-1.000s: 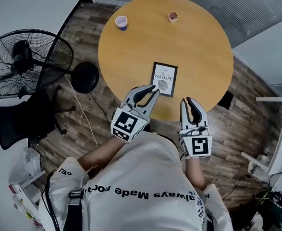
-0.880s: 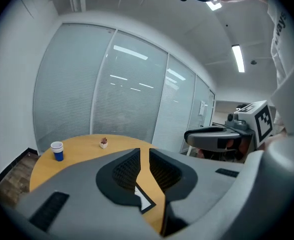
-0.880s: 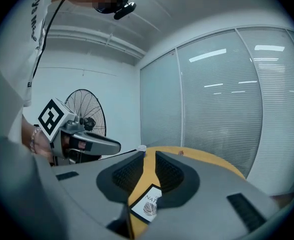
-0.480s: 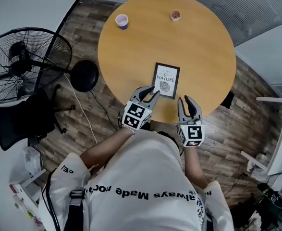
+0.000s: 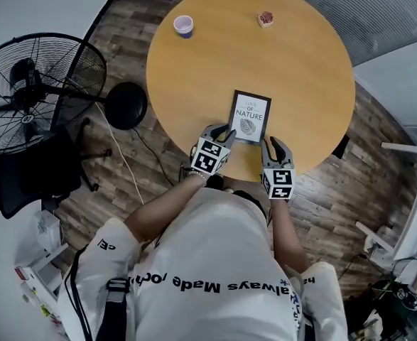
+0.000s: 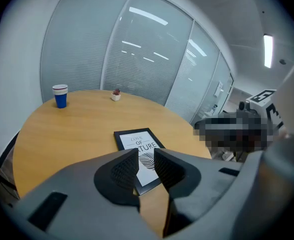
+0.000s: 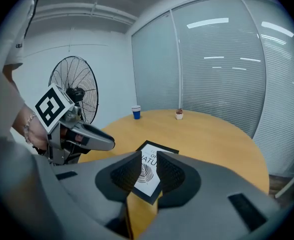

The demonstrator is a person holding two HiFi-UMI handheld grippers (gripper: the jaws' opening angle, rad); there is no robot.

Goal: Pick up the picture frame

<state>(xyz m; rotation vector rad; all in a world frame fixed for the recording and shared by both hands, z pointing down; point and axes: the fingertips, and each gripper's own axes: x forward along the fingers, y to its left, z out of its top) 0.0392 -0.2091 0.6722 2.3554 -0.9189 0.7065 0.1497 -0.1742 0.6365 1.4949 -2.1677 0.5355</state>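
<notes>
Flat on the round wooden counter (image 5: 300, 69), close to its near edge and print side up: the black picture frame (image 5: 250, 117). At the frame's near left corner, the left hand-held gripper (image 5: 224, 131), jaws parted by a narrow gap with nothing pinched between them, tips aimed at the frame; contact with it impossible to tell. A little to the right, near the frame's near right corner but apart from it, the right hand-held gripper (image 5: 274, 143), likewise slightly spread and empty, poised over the counter's near rim. Framed in each gap in the two gripper views: the white print. At the counter's far side, well apart from the frame: a paper cup (image 5: 183, 25) on the left, a small potted plant (image 5: 266, 18) to its right. On the wood floor (image 5: 109, 212) left of the counter, a standing fan (image 5: 38, 91) and a black chair (image 5: 23, 180).
</notes>
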